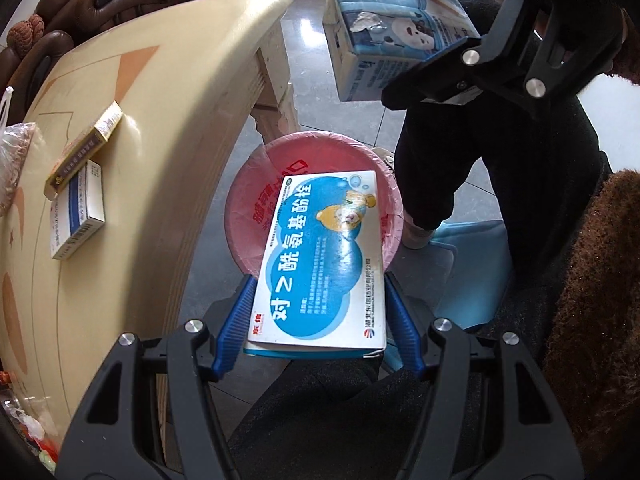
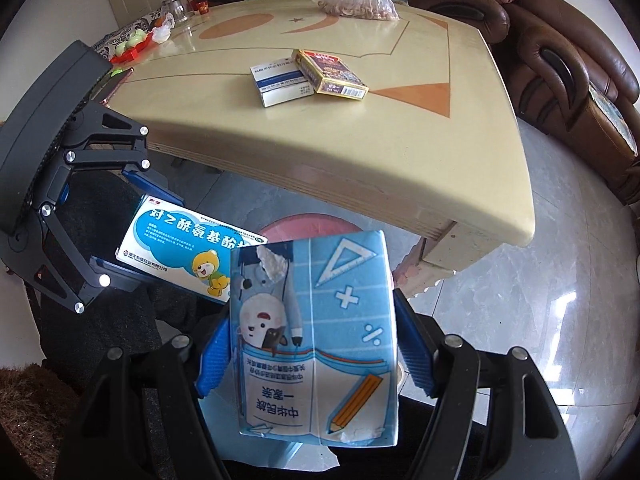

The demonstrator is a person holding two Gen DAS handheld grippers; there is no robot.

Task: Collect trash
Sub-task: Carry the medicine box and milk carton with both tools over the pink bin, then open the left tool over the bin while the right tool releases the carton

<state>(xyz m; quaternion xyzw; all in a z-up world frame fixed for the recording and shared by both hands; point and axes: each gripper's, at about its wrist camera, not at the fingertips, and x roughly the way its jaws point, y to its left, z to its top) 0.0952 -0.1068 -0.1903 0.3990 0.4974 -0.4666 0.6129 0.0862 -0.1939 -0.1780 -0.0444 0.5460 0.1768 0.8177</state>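
Two boxes sit leftover on the tabletop (image 1: 168,128), while the left tool (image 1: 320,316), part-open, clamps a medicine box (image 1: 324,264) directly over the pink-lined bin (image 1: 256,200) for dropping, and the right tool (image 2: 316,360), wider, grips a blue carton (image 2: 320,340) nearby.

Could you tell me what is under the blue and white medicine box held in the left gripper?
Below the medicine box is a bin lined with a pink bag, standing on the floor beside the table leg. The box covers much of the opening, so the bin's contents cannot be seen.
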